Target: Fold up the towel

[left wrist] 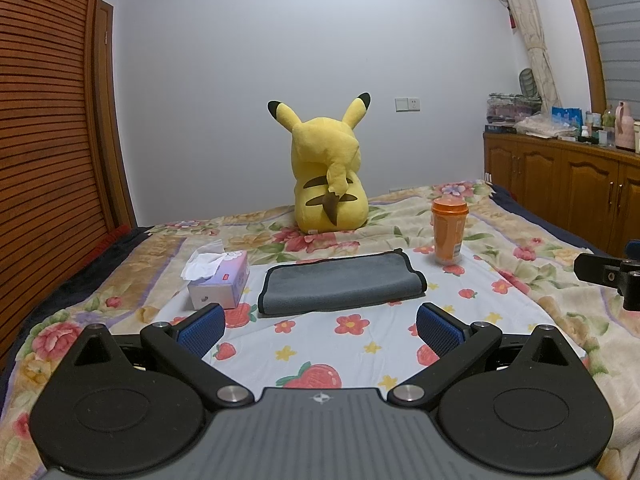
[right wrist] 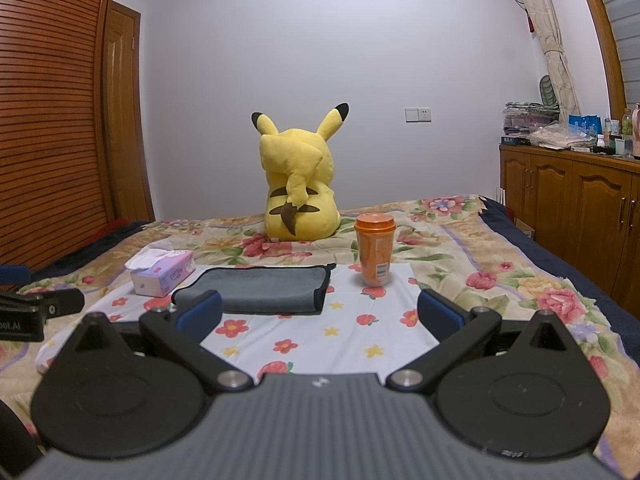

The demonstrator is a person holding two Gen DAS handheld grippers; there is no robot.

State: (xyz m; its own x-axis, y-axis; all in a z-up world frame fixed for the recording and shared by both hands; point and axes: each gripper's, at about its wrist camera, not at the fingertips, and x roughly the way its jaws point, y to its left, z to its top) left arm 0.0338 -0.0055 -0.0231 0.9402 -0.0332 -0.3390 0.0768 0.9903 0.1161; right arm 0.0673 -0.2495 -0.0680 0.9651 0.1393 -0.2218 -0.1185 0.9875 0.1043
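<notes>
Both pairs of blue-padded fingers stand wide apart and hold nothing: the left gripper [left wrist: 320,322] and the right gripper [right wrist: 318,312] hover low over the strawberry-print cloth [left wrist: 320,344], short of the towel. The grey towel [left wrist: 340,282] lies flat at 12 o'clock from the left gripper and at about 11 o'clock from the right one. It already looks doubled over, with a rounded fold along its near edge and black-trimmed edges stacked at its right end, so one fold seems made; whether another is wanted cannot be judged.

A tissue box [left wrist: 218,280] sits just beside the towel's left end at 10 o'clock, and an orange cup [left wrist: 449,230] stands near its far right corner at 1 o'clock. A yellow plush toy [left wrist: 328,172] sits well behind. The near side is open for approach.
</notes>
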